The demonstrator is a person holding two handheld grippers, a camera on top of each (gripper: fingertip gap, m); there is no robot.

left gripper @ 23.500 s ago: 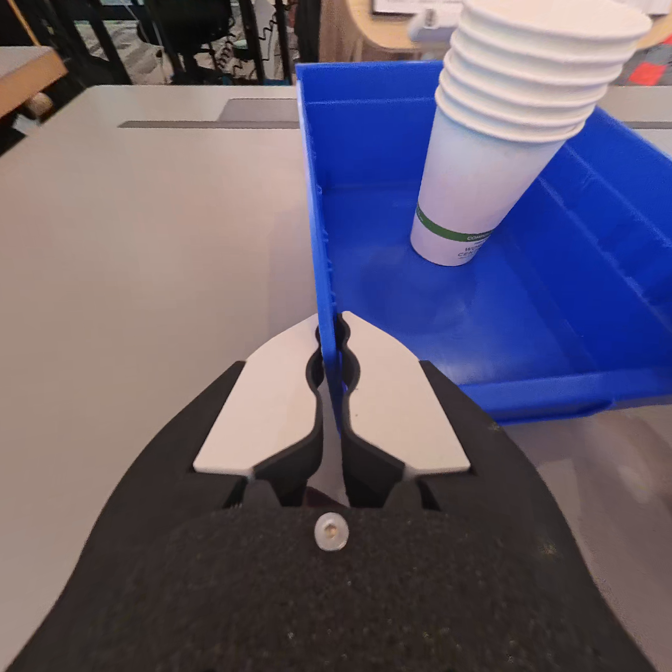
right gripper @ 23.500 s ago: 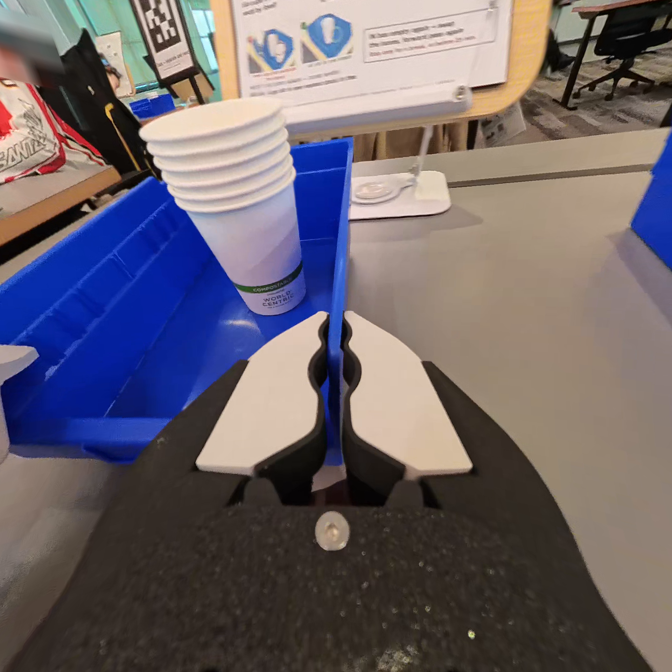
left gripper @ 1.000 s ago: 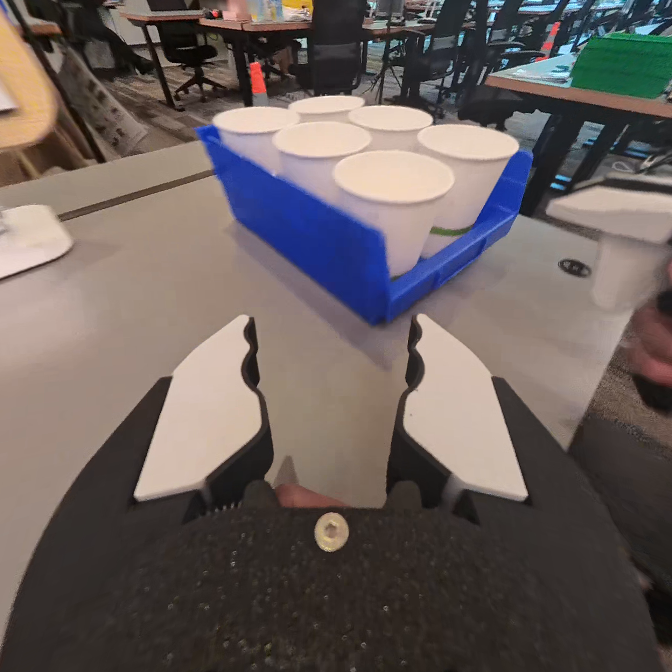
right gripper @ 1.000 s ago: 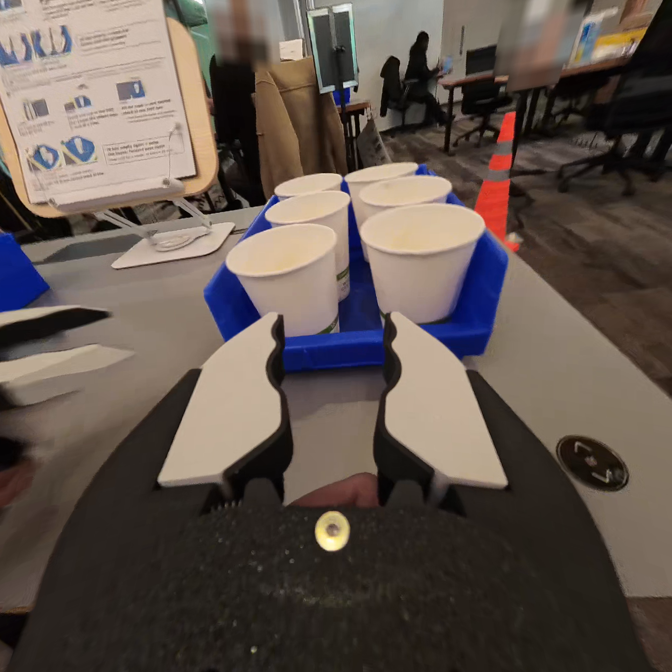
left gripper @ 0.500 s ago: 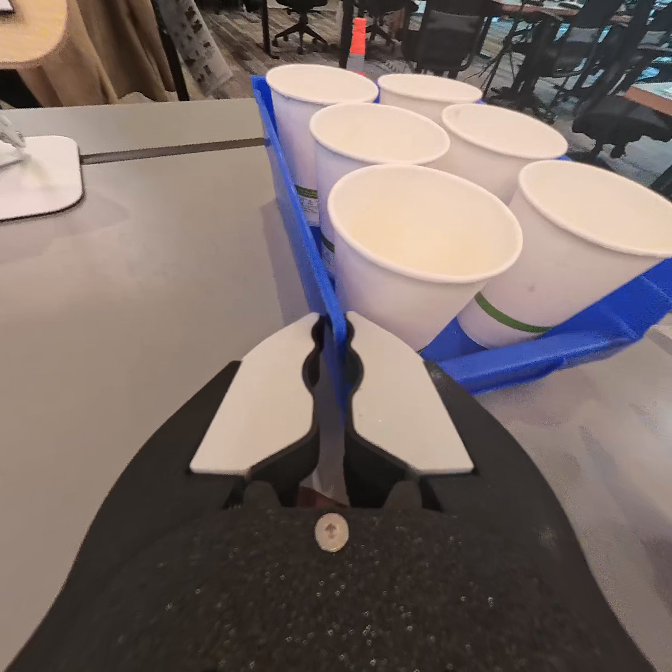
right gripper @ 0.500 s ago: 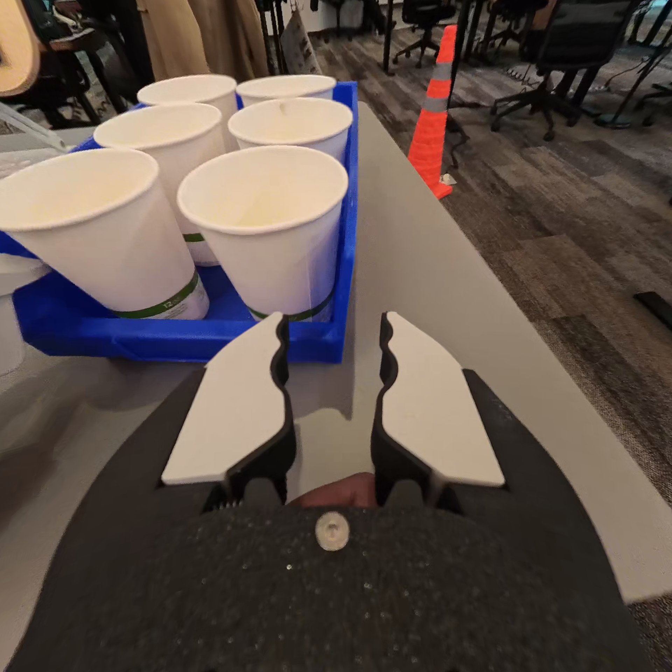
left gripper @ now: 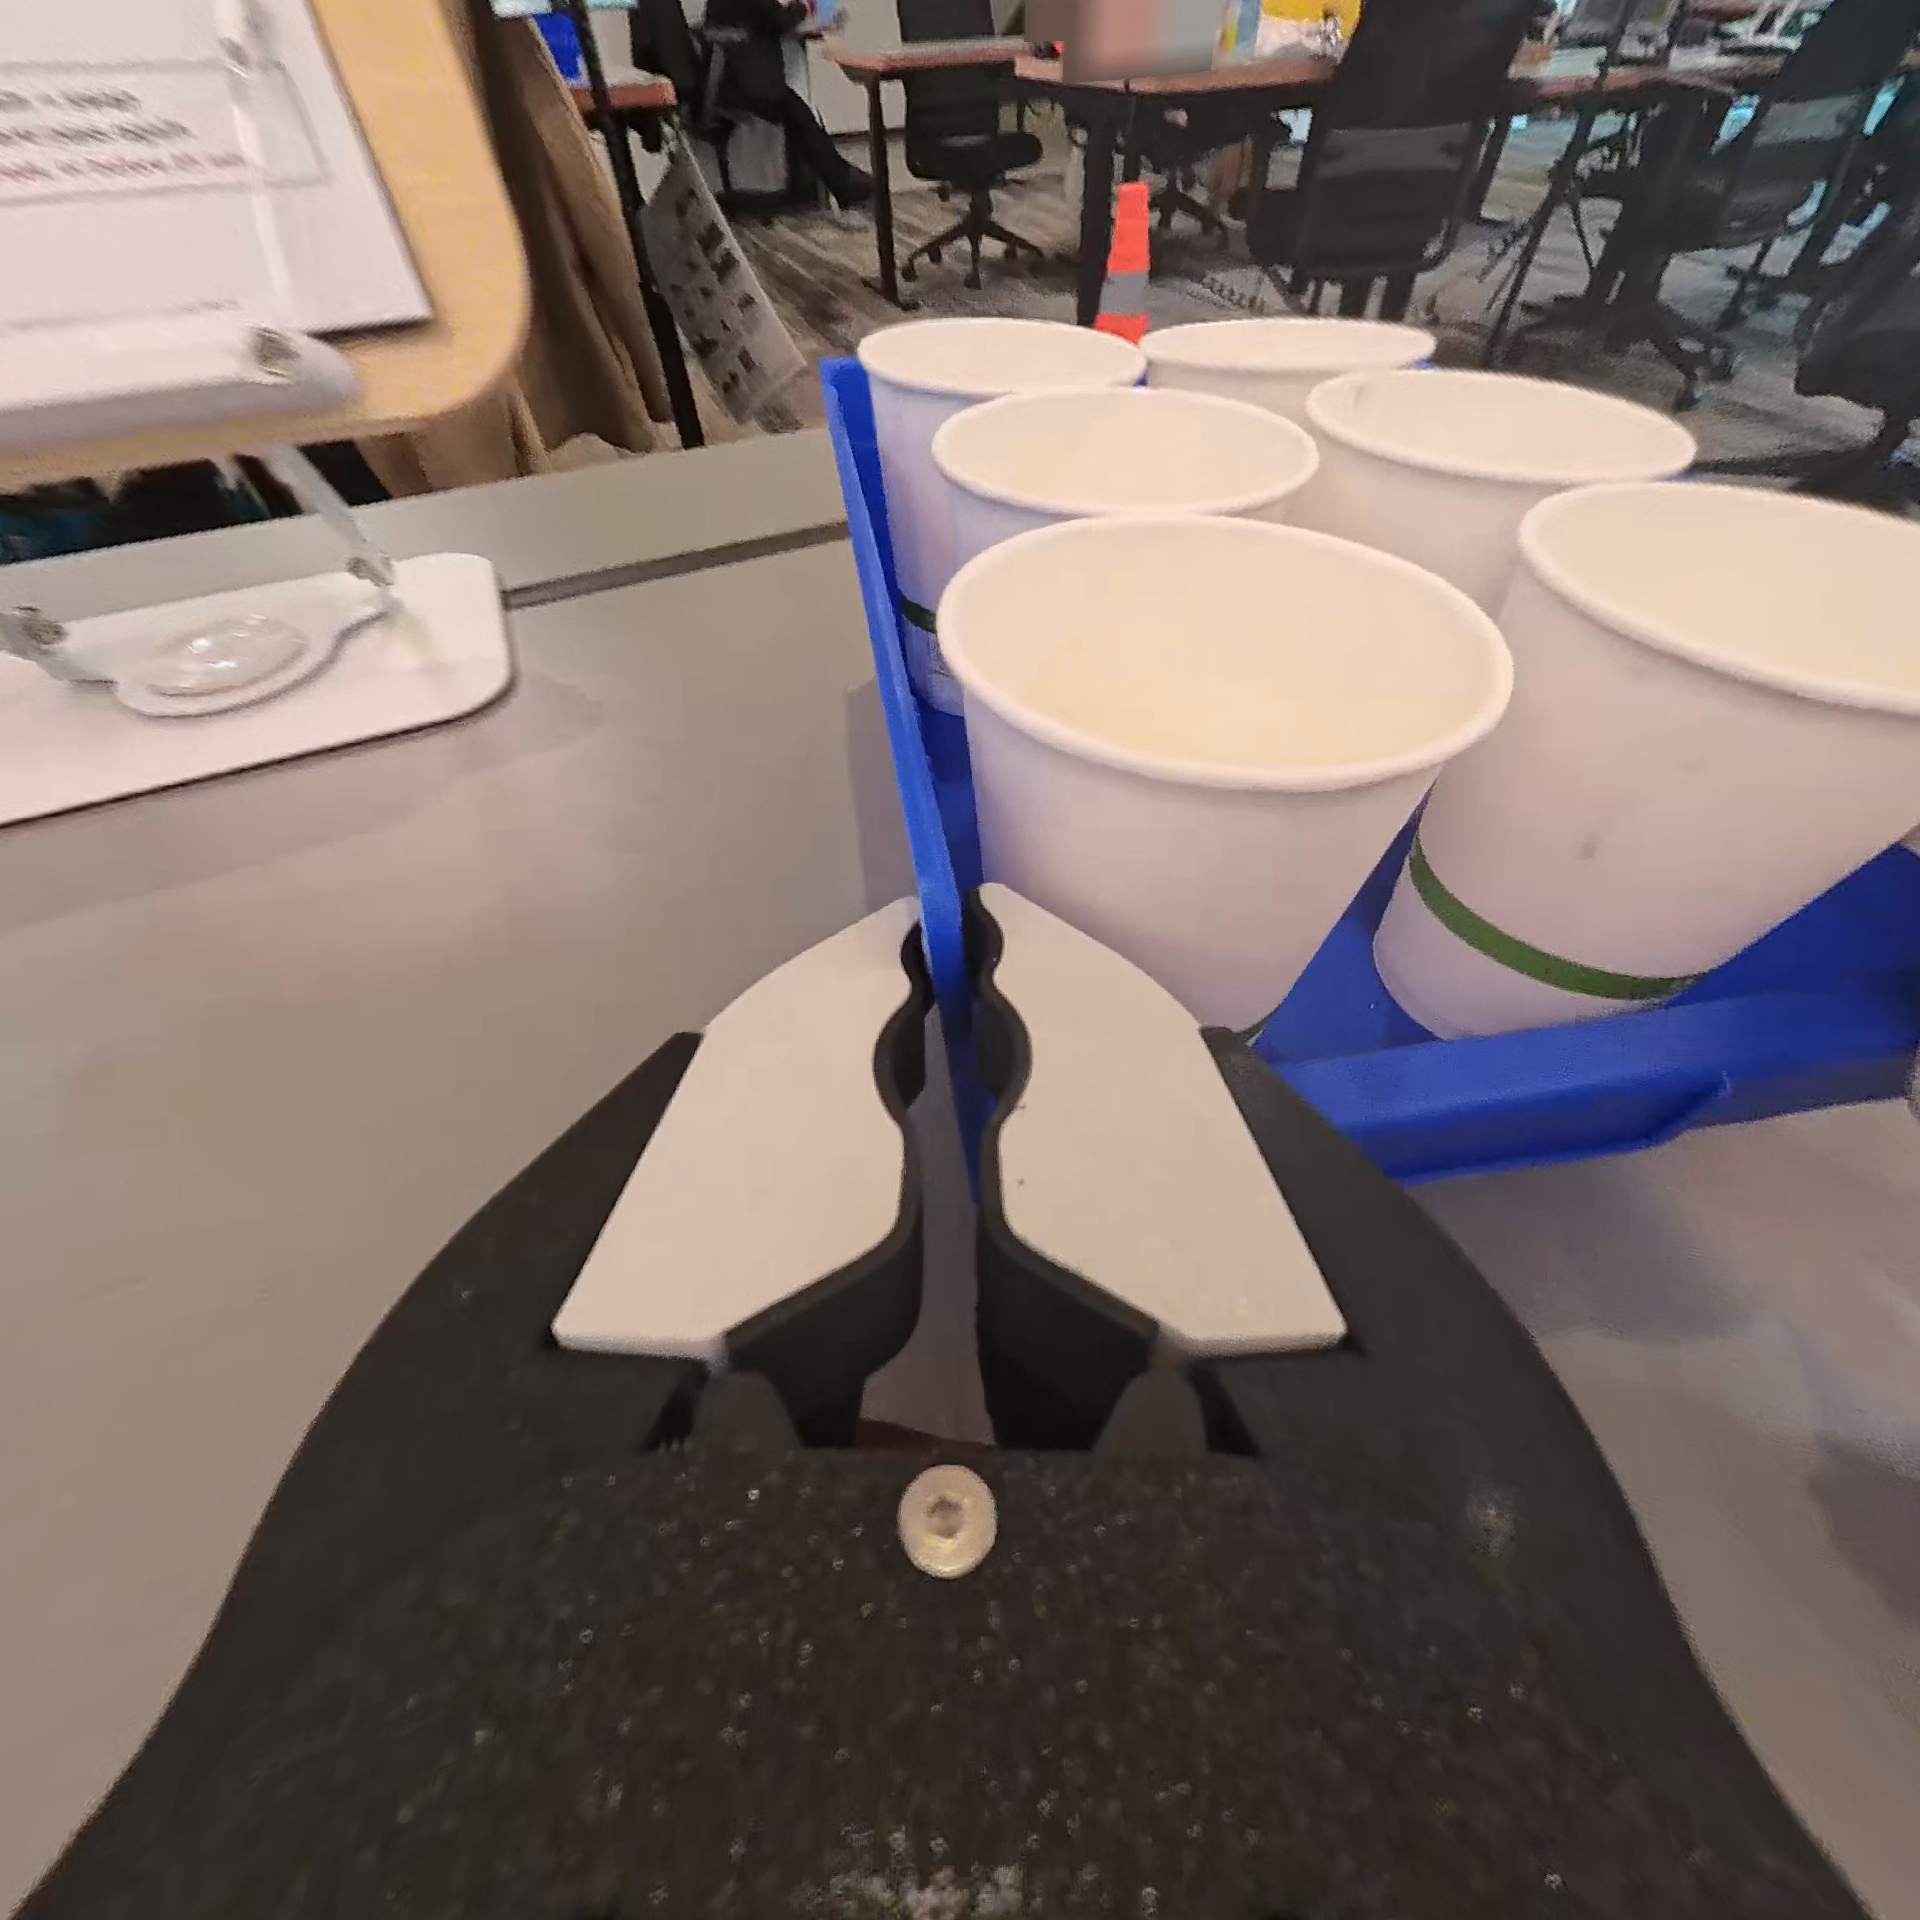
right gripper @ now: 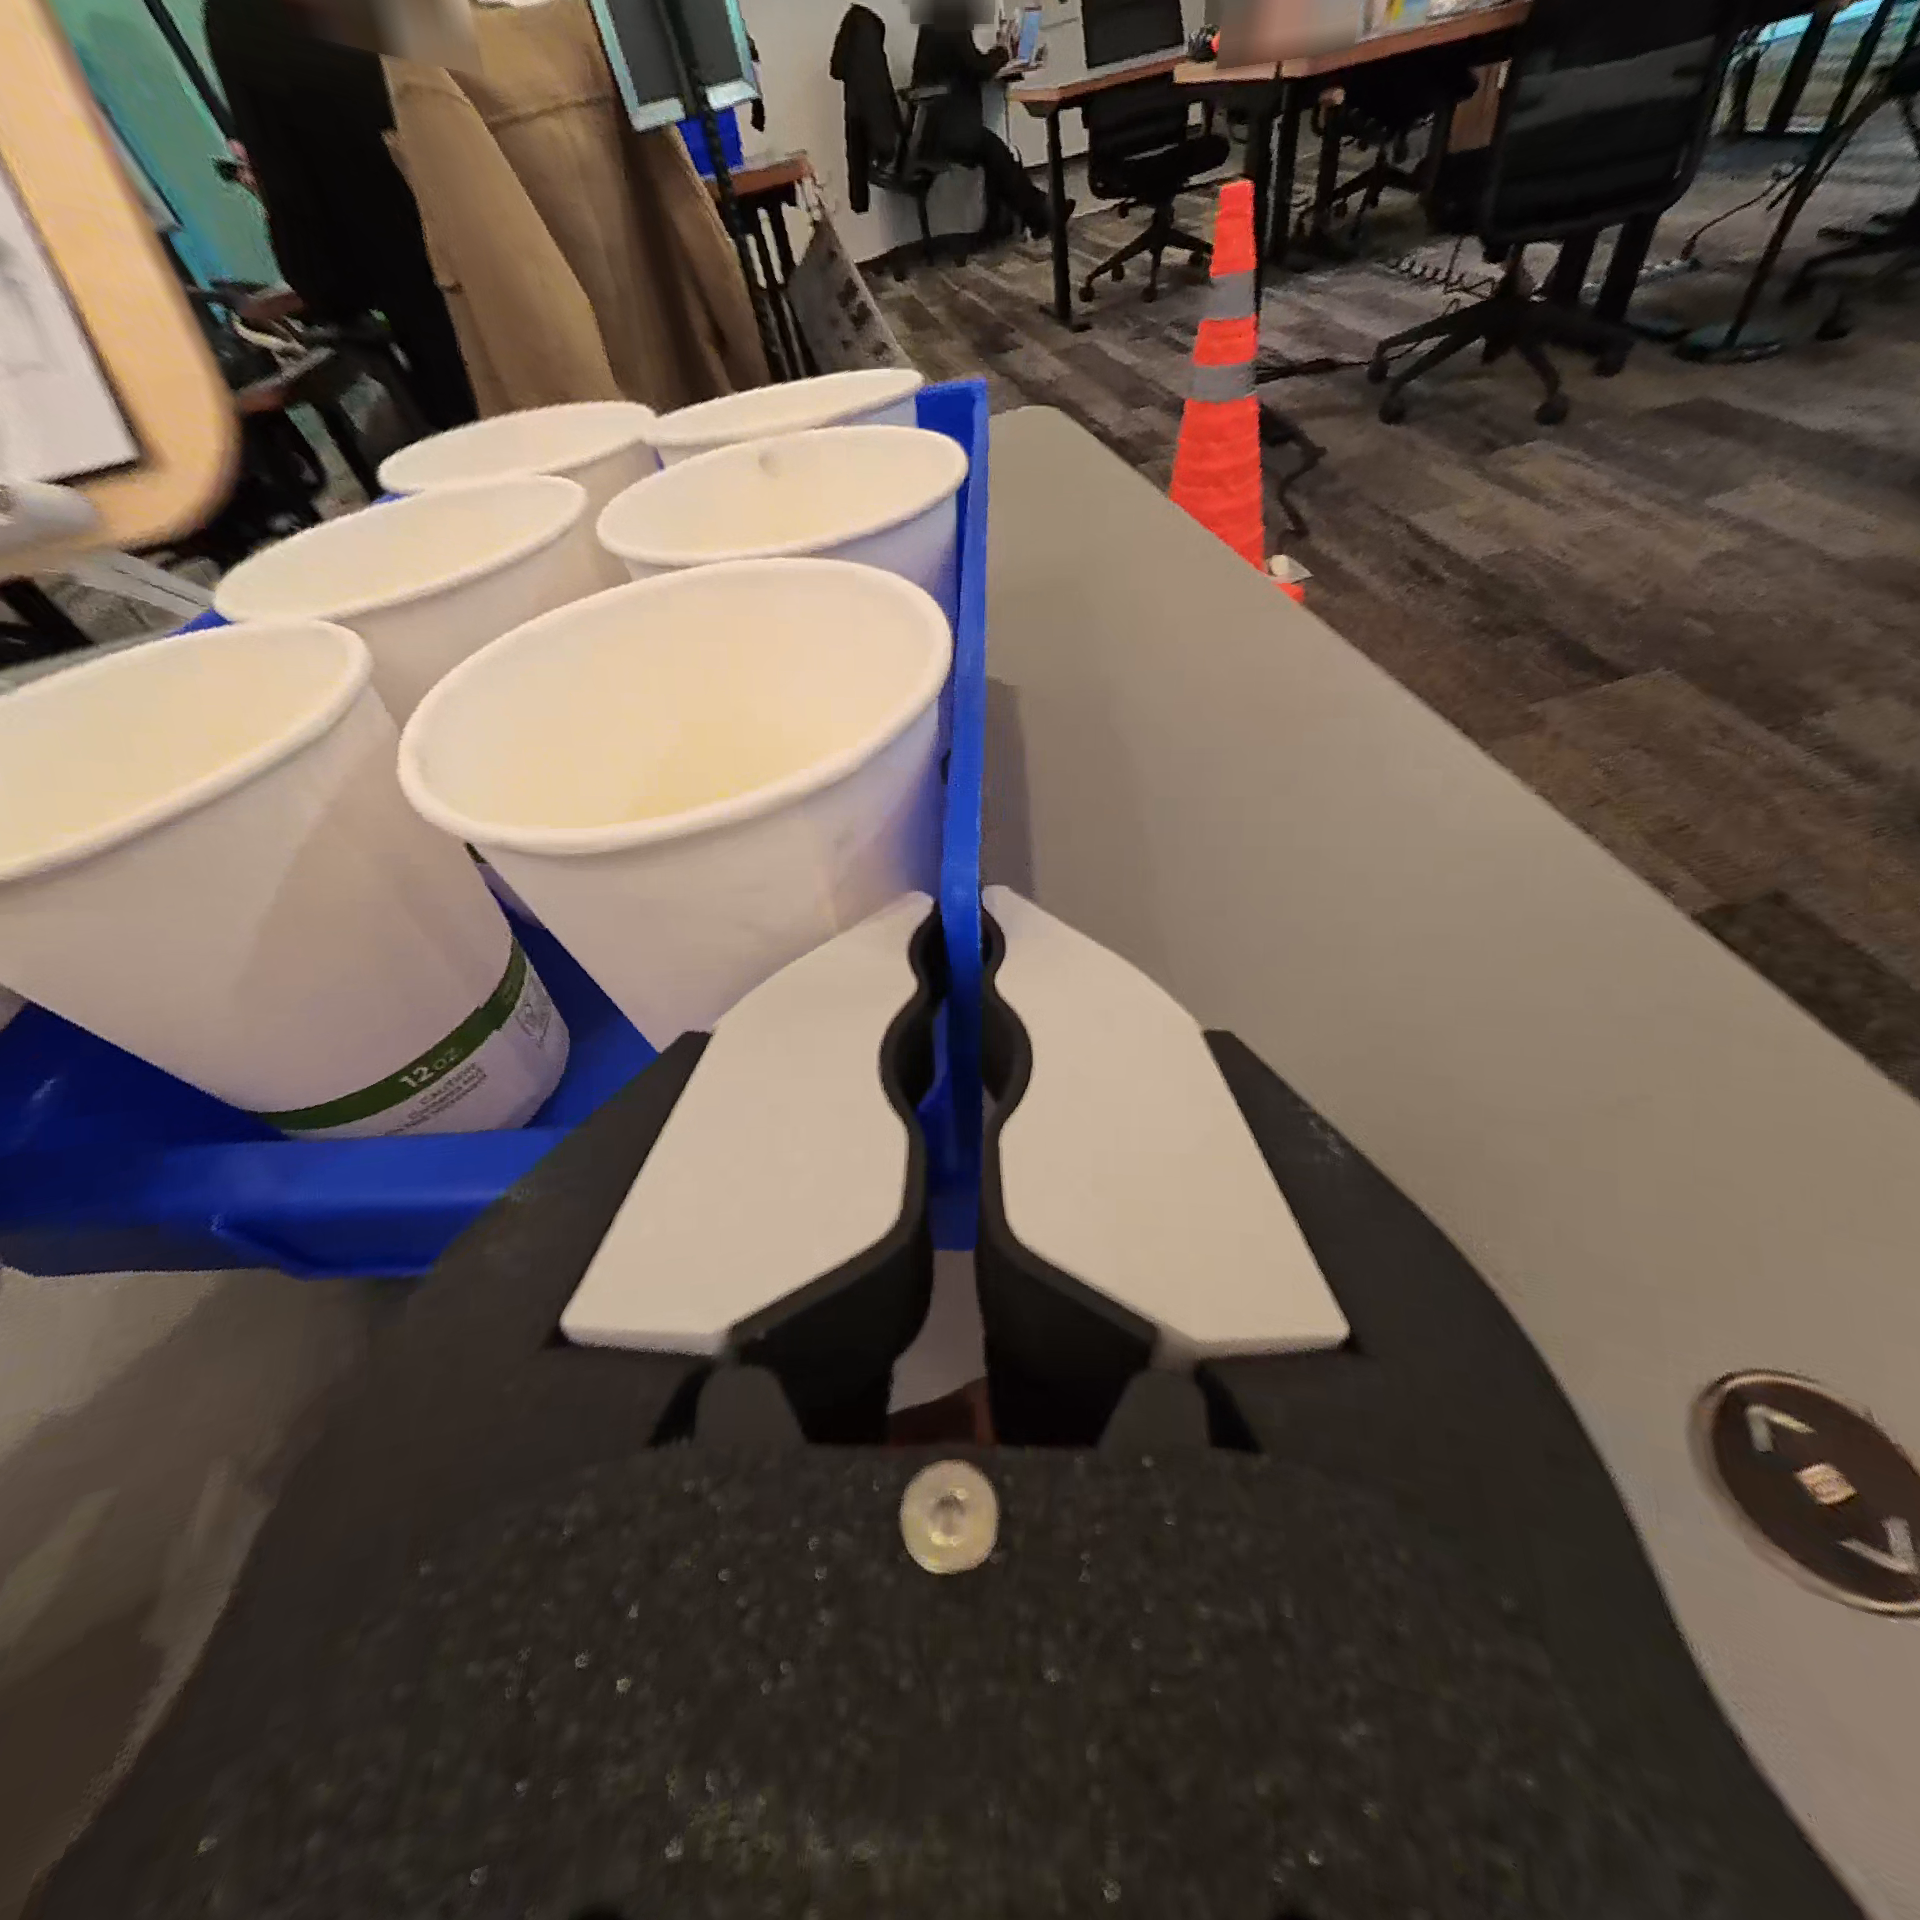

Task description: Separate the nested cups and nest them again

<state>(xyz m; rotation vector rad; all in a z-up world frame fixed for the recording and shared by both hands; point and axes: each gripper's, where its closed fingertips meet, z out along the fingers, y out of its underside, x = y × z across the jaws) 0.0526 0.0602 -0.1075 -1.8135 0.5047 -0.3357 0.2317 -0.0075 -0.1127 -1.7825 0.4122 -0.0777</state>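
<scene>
Several separate white paper cups stand upright in a blue bin (left gripper: 1558, 1091). In the left wrist view the nearest cup (left gripper: 1216, 769) is just right of my left gripper (left gripper: 951, 914), which is shut on the bin's left side wall (left gripper: 894, 665). In the right wrist view the bin (right gripper: 208, 1195) lies to the left, and the nearest cup (right gripper: 675, 790) stands beside my right gripper (right gripper: 958, 909), which is shut on the bin's right side wall (right gripper: 966, 582). The cups' green-banded bases show near the bin's front wall.
The bin sits on a grey table (left gripper: 416, 987). A white stand base (left gripper: 260, 665) holding a wooden board with a sheet is at the back left. The table's right edge (right gripper: 1558, 852) drops to carpet with an orange cone (right gripper: 1226, 384). A round black floor-style inset (right gripper: 1818, 1486) is near right.
My right gripper has moved forward and shut on the bin's right wall. My left gripper stays shut on the left wall; its view has shifted a little leftward.
</scene>
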